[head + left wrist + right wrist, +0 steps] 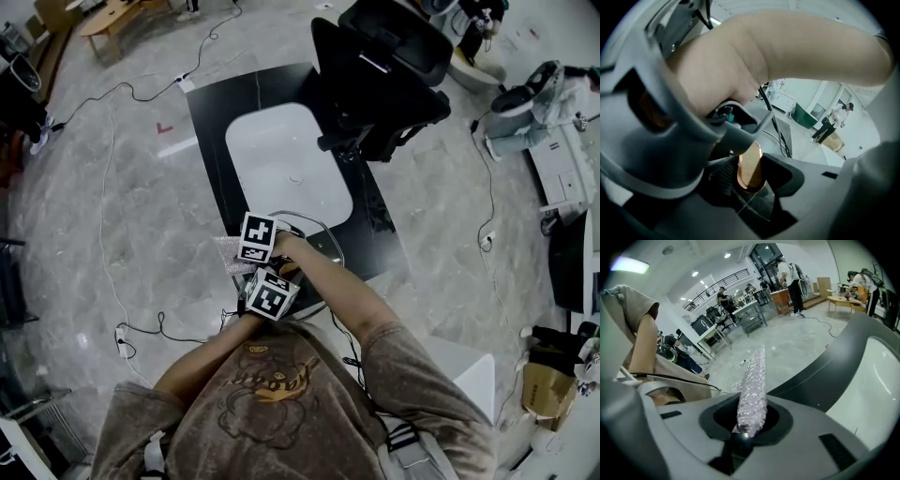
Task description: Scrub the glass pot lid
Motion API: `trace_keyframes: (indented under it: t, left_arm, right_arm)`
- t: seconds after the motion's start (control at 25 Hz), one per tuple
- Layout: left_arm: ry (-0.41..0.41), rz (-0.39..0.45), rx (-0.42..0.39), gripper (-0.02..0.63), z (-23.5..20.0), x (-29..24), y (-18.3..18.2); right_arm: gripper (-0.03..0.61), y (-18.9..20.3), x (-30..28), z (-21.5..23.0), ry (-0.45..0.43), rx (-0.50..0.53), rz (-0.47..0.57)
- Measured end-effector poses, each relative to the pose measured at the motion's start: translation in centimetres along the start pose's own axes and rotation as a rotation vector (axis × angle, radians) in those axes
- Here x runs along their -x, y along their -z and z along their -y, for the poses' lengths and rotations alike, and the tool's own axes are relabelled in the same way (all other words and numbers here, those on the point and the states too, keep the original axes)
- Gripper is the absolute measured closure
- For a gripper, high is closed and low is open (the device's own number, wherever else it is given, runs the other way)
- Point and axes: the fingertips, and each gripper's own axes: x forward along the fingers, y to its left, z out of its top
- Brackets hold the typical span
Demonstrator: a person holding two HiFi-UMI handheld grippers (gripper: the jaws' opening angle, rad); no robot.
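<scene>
- Your left claw (749,177) clamps the amber knob (749,166) of the glass pot lid (321,233)
- Your right claw (750,423) pinches a glittery scourer (753,383), clear of the glass: scrubbing looks unfinished

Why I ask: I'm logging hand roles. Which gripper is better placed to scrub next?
Right. The right gripper clamps the sparkly silver scrubbing cloth, free to wipe. The left gripper is shut on the copper-coloured knob of the glass pot lid, steadying it.
</scene>
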Motion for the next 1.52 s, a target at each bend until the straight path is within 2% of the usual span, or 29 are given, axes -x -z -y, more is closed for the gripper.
trace_keyframes:
  t: [0.24, 0.36, 0.48, 0.6, 0.76, 0.96, 1.16, 1.28, 1.52]
  left_arm:
    - [0.006, 0.001, 0.013, 0.423, -0.1, -0.1, 0.1]
    - [0.012, 0.012, 0.022, 0.423, -0.1, 0.0, 0.1]
    - [0.032, 0.020, 0.034, 0.423, 0.1, 0.8, 0.0]
    - [0.040, 0.025, 0.024, 0.423, 0.3, 1.8, -0.2]
    - [0.046, 0.078, 0.022, 0.434, 0.0, 3.7, -1.7]
    - [0.050, 0.123, 0.121, 0.585, -2.4, 6.3, -4.5]
    - [0.007, 0.181, 0.151, 0.595, -5.1, 8.6, -8.0]
    - [-0.018, 0.261, 0.142, 0.595, -5.5, 10.7, -10.7]
    - [-0.081, 0.461, 0.040, 0.595, -5.1, 14.0, -14.5]
  right_arm:
    - [0.505, -0.1, 0.0, 0.1, -0.005, 0.011, 0.005]
    - [0.505, -0.5, 0.5, 0.4, -0.016, -0.047, 0.064]
    - [0.505, -1.2, 1.8, 1.2, -0.012, -0.153, 0.174]
    - [0.505, -1.5, 4.3, 2.4, 0.049, -0.206, 0.284]
    - [0.505, -1.7, 10.4, 4.2, 0.142, -0.316, 0.540]
    - [0.505, 1.7, 17.8, 5.3, 0.339, -0.494, 0.808]
    - [0.505, 5.3, 23.3, 3.6, 0.553, -0.629, 0.982]
    - [0.505, 6.3, 25.6, 1.1, 0.700, -0.617, 1.008]
    - [0.505, 7.0, 28.4, -3.3, 1.046, -0.470, 0.997]
